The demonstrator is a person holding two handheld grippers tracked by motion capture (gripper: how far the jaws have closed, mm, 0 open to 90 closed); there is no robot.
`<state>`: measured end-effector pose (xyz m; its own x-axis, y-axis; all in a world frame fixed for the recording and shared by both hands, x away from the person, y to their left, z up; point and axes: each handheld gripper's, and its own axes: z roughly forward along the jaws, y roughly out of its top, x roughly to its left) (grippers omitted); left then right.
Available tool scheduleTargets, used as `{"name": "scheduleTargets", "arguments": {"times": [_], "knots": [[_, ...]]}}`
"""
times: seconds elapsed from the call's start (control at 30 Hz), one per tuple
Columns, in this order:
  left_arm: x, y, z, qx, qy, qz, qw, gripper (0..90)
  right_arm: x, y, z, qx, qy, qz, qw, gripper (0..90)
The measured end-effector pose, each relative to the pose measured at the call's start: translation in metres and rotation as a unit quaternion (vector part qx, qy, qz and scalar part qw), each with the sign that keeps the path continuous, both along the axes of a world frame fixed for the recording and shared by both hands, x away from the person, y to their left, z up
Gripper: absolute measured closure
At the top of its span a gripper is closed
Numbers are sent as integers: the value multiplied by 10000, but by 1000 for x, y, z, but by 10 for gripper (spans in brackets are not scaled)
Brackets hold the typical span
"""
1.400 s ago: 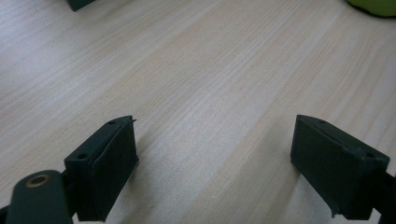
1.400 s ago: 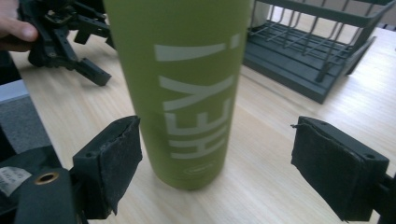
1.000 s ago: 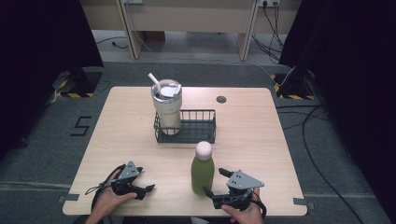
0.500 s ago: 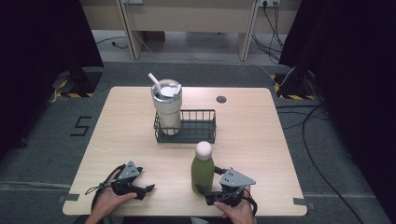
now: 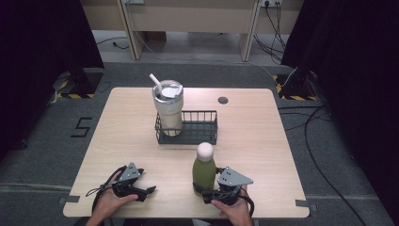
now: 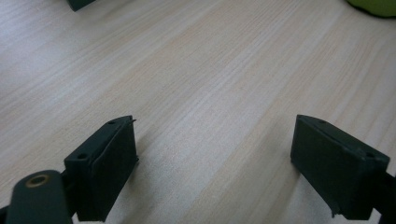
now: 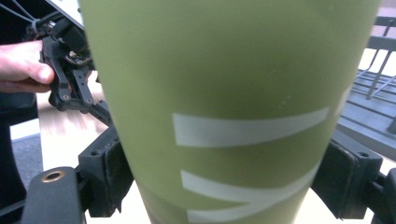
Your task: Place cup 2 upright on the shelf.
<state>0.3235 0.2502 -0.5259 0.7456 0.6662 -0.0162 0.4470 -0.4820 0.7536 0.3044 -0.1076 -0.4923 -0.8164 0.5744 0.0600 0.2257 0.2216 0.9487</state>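
A green bottle (image 5: 203,172) with a pale round cap stands upright near the table's front edge. My right gripper (image 5: 203,190) reaches in from its right, low on the body. Its jaws have just been closing, and in the right gripper view both pads (image 7: 109,175) press the sides of the green bottle (image 7: 233,93). My left gripper (image 5: 146,192) rests on the wood at the front left, open. In the left gripper view nothing but bare table lies between the jaws of my left gripper (image 6: 215,172).
A cream tumbler (image 5: 168,106) with a lid and straw stands in the left end of a black wire basket (image 5: 202,134) at mid-table. A small dark disc (image 5: 223,100) lies near the far edge. The basket (image 7: 373,93) is just behind the bottle.
My right gripper has slid left up to the bottle, and its jaws have closed in on the bottle's lower body. The left gripper and the bottle have stayed put.
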Motion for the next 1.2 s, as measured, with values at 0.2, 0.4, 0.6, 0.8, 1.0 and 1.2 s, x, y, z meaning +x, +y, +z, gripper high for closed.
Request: {"name": "scheduleTargets", "arguments": {"times": [0.2, 0.4, 0.6, 0.8, 1.0, 1.2], "knots": [[0, 0, 0, 3, -1, 0, 10000, 136, 3, 2, -2, 59, -5, 63, 10000, 181], [0, 0, 0, 2, -1, 0, 10000, 136, 6, 3, -2, 124, 26, 163, 9998, 187], [0, 0, 0, 2, -1, 0, 10000, 136, 6, 4, 0, 34, -94, 54, 9999, 203], [0, 0, 0, 3, -4, 2, 10000, 136, 10, -1, 4, -18, -167, -158, 9997, 205], [0, 0, 0, 5, -2, 0, 10000, 137, 17, -10, 16, -7, -314, -287, 9991, 206], [0, 0, 0, 1, -2, 4, 10000, 137, 25, -16, 20, 25, -338, -355, 9988, 207]]}}
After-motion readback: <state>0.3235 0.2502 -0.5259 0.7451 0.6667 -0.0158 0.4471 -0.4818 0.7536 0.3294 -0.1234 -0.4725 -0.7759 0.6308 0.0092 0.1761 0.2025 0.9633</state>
